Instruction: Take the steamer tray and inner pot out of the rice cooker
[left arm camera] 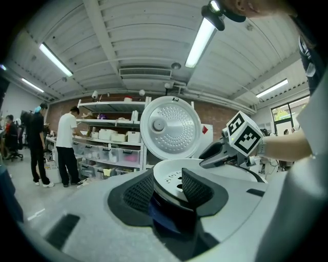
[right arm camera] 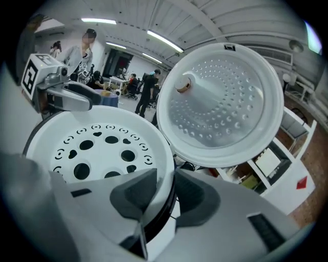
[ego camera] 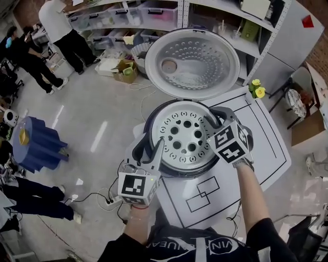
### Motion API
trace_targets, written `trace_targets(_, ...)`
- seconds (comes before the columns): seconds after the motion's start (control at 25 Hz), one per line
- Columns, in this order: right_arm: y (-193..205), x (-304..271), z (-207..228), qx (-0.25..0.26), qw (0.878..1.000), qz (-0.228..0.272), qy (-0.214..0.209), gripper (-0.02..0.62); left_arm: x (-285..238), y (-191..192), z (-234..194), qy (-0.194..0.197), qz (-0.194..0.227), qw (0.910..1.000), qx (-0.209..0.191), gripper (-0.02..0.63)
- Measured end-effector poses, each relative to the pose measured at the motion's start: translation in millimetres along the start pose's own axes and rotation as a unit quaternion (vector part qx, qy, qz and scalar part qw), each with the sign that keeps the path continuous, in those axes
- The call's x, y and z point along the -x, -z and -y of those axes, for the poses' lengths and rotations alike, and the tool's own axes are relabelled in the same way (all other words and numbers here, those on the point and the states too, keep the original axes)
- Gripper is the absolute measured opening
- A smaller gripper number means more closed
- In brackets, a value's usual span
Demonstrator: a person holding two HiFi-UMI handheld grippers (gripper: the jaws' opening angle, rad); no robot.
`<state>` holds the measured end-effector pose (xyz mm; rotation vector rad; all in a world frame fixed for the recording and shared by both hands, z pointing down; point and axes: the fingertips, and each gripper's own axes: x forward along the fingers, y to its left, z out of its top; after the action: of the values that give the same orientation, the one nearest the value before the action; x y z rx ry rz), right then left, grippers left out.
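Note:
The rice cooker [ego camera: 152, 116] stands with its lid [ego camera: 192, 64] tipped up and back. Inside lies the white steamer tray [ego camera: 184, 138], round and full of holes; it hides the inner pot. My left gripper [ego camera: 151, 148] straddles the tray's near-left rim; in the left gripper view its pads [left arm camera: 139, 192] stand a little off the tray [left arm camera: 174, 176] on both sides, open. My right gripper [ego camera: 215, 118] sits on the right rim. In the right gripper view one pad is inside the tray [right arm camera: 97, 148] and one outside, shut on the rim.
The cooker rests on a white table [ego camera: 256, 148] marked with black lines, with yellow flowers [ego camera: 258, 89] at its far corner. Shelves with bins [ego camera: 154, 15] stand behind. People [ego camera: 61, 25] are at the upper left, a blue object [ego camera: 36, 143] and cables [ego camera: 110, 199] on the floor.

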<state>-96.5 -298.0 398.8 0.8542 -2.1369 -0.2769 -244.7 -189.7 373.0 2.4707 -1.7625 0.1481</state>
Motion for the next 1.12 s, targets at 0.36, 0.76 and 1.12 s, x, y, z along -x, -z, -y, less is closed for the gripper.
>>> trace_targets(0.36,-23.8,23.0,6.5,-0.015,0.995,0.094,0.024,0.083,5.8,-6.8,-2.8,0.020,0.010,0.9995,0.021,0.158)
trace_targets(0.76,-40.9,64.0,21.1,-0.054,0.976,0.198,0.072,0.066,5.1,-18.5,7.0,0.048,0.016,0.9980,0.038,0.160)
trace_targets(1.12,-50.7,86.2,25.2,-0.087,0.964,0.238,0.081,0.061,4.2,-25.7,7.1,0.032,-0.003,0.9992,0.025,0.135)
